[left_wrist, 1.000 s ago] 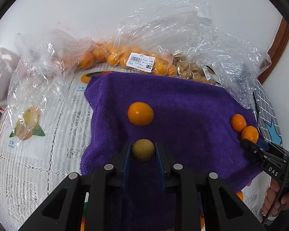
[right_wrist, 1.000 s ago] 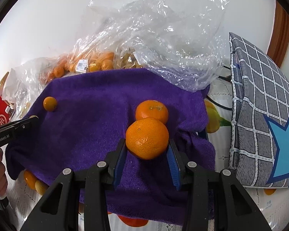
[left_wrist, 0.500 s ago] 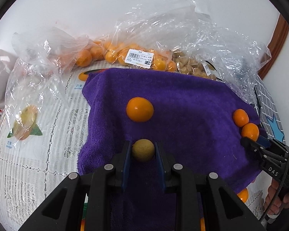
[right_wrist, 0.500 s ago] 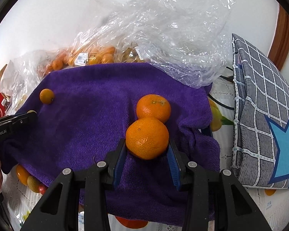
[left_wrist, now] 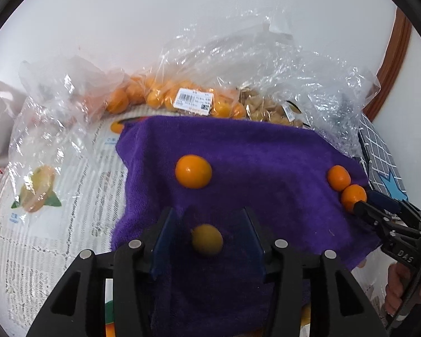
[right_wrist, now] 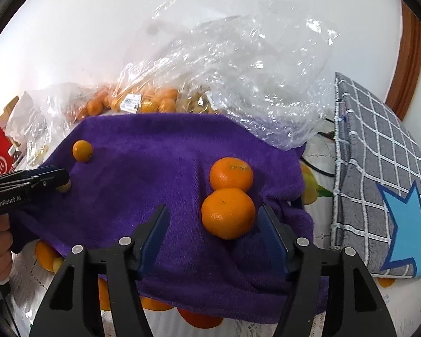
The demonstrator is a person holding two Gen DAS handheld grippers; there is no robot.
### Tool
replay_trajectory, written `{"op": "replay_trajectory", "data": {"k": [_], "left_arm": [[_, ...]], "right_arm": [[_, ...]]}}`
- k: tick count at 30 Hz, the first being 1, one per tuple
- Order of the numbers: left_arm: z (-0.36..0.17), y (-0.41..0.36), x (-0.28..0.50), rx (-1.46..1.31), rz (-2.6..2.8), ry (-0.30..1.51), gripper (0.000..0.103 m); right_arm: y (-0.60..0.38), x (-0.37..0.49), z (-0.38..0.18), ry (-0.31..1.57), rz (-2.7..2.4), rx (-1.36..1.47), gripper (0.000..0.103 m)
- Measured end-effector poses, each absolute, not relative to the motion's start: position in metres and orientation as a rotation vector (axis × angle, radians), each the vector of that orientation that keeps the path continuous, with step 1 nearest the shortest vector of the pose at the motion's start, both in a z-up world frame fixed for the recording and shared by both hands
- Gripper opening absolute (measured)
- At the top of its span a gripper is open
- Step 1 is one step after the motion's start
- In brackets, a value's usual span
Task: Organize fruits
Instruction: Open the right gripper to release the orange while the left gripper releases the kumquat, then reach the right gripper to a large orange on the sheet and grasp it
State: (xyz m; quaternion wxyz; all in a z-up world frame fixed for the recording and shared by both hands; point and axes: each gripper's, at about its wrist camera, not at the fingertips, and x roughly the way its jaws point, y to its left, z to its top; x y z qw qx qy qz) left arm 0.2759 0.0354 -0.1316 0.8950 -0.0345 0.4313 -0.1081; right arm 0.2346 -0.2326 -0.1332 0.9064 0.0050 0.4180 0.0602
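A purple towel point(left_wrist: 266, 157) point(right_wrist: 143, 174) covers the table. My left gripper point(left_wrist: 209, 241) is open, with a small yellow-brown fruit point(left_wrist: 207, 239) lying loose on the towel between its fingers. A small orange kumquat point(left_wrist: 193, 171) point(right_wrist: 82, 150) lies just beyond it. My right gripper point(right_wrist: 214, 233) is open around a mandarin point(right_wrist: 228, 213) resting on the towel and touching a second mandarin point(right_wrist: 231, 173) behind it. Both mandarins show in the left wrist view point(left_wrist: 346, 186), by the right gripper's tips.
Clear plastic bags of kumquats point(left_wrist: 165, 95) and of pale brown fruit point(left_wrist: 269, 109) lie behind the towel, under crumpled plastic point(right_wrist: 238, 78). A grey checked cushion with a blue star point(right_wrist: 384, 174) stands at the right. More fruit point(right_wrist: 46, 254) lies under the towel's near edge.
Both grippers have opened. The left one let go of the yellow-brown fruit, the right one let go of the mandarin; both fruits now rest on the towel.
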Motion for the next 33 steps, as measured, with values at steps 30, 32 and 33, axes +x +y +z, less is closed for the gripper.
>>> {"op": "replay_trajectory", "data": {"k": [30, 32, 33], "left_arm": [[-0.121, 0.055, 0.178, -0.061, -0.372, 0.755, 0.051], [-0.122, 0.061, 0.174, -0.081, -0.363, 0.763, 0.051], [-0.123, 0.064, 0.173, -0.089, -0.352, 0.770, 0.051]], "right_arm": [[-0.220, 0.138, -0.119, 0.899, 0.099, 0.117, 0.063], [-0.219, 0.132, -0.120, 0.895, 0.082, 0.107, 0.063], [-0.220, 0.129, -0.120, 0.894, 0.079, 0.107, 0.063]]}}
